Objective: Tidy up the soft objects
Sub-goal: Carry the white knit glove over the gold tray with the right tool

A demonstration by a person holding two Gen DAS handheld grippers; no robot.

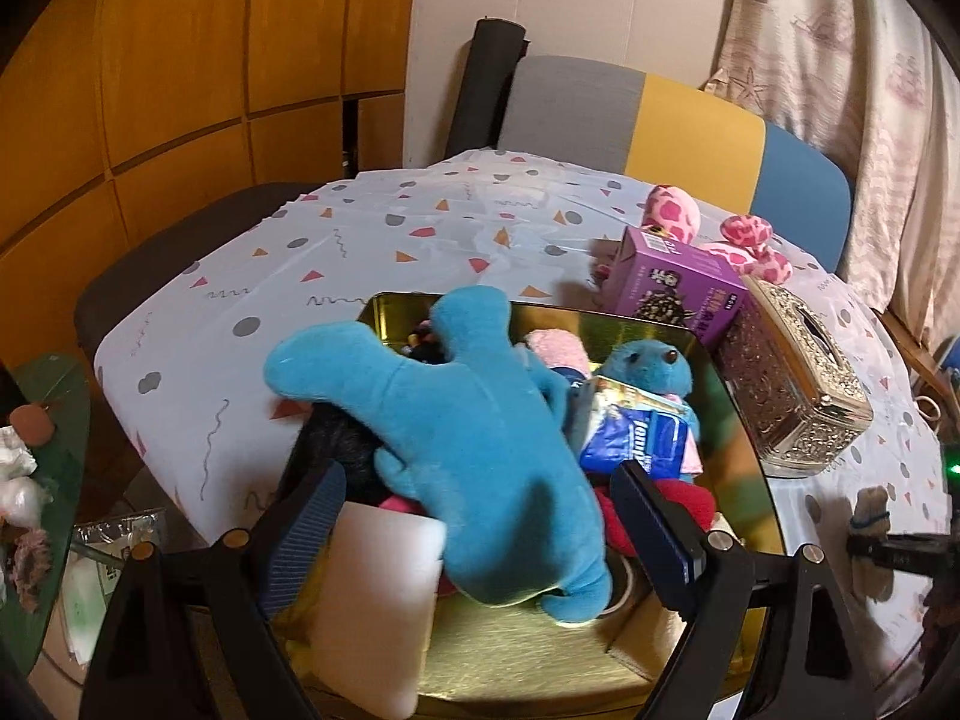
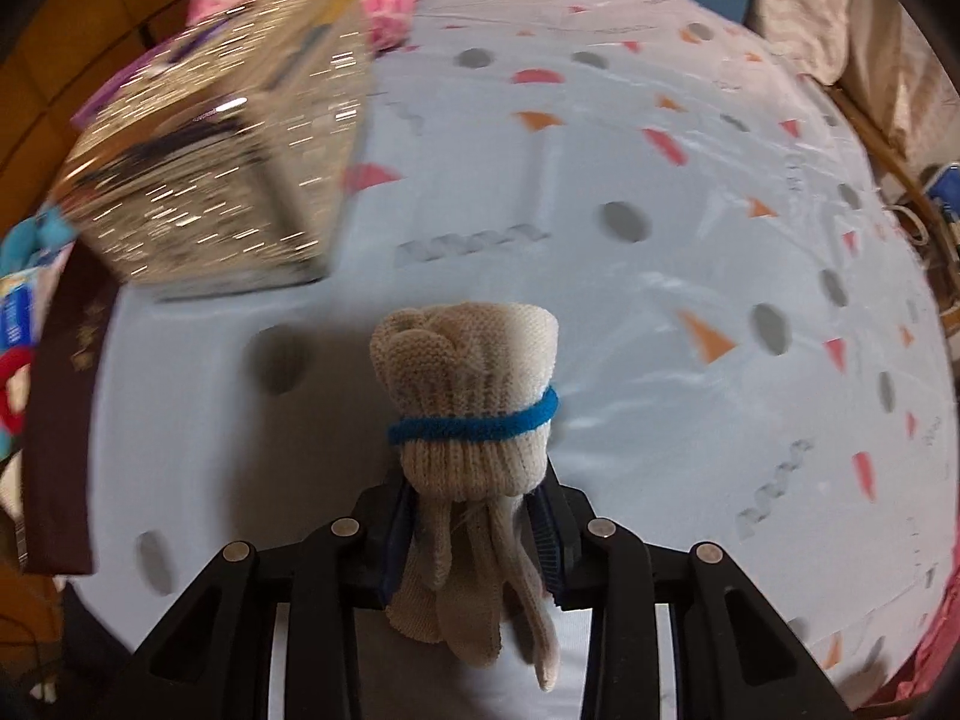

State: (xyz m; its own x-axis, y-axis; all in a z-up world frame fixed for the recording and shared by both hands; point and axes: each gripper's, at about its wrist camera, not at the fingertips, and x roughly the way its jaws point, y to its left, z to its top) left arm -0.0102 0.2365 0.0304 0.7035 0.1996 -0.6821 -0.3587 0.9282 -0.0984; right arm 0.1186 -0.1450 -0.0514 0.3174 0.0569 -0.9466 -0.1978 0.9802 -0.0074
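Observation:
In the left wrist view a blue plush toy (image 1: pixel 468 438) lies on top of a gold tin (image 1: pixel 729 372) that holds several soft things, among them a blue bear (image 1: pixel 651 366) and a blue tissue pack (image 1: pixel 642 441). My left gripper (image 1: pixel 474 531) is open, its fingers on either side of the blue plush over the tin. My right gripper (image 2: pixel 477 531) is shut on a rolled beige glove bundle (image 2: pixel 468 396) tied with a blue band, held above the patterned tablecloth (image 2: pixel 630 300). The bundle also shows at the right edge of the left wrist view (image 1: pixel 870 531).
A glittery gold tissue box (image 1: pixel 792 384) and a purple carton (image 1: pixel 678 282) stand right of the tin, with a pink spotted plush (image 1: pixel 738 237) behind them. The tissue box (image 2: pixel 222 168) is blurred at upper left in the right wrist view. A chair (image 1: pixel 660 126) stands behind the table.

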